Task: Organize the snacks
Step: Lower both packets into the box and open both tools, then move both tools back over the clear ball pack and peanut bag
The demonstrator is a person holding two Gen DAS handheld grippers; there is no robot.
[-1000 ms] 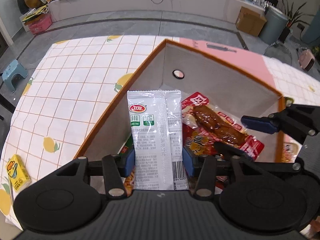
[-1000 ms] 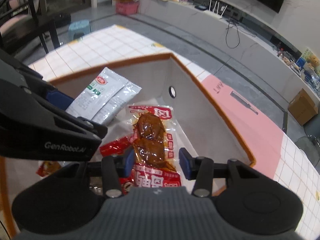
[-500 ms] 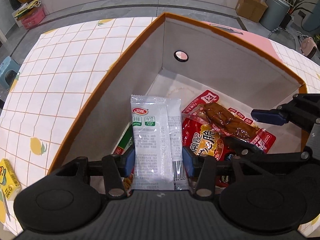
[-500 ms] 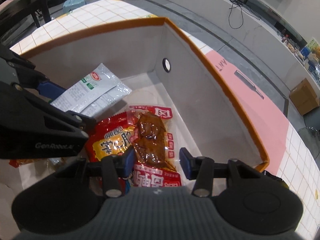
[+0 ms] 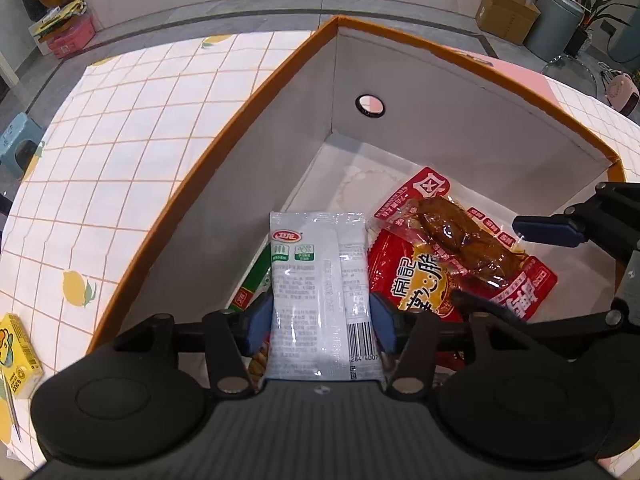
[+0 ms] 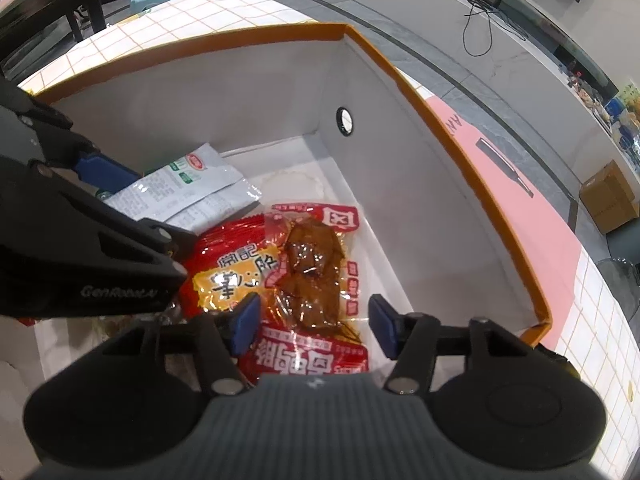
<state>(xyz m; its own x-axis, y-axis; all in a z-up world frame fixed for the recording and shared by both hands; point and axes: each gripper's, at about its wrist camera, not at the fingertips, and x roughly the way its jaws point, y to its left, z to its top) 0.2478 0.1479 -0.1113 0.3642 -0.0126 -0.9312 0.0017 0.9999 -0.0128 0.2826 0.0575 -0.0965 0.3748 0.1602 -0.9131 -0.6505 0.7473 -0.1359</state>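
- Release step: left gripper (image 5: 318, 318) jaws just spread around white snack packet (image 5: 316, 276), inside orange-rimmed box (image 5: 240, 120).
- Right gripper (image 6: 312, 322) jaws likewise just parted, off braised-meat packet (image 6: 308, 264).
- Next, likely: lift both clear, fetch remaining snacks.

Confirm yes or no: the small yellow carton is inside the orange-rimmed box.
No. In the left wrist view the small yellow carton lies on the lemon-print tablecloth, outside the orange-rimmed white box.
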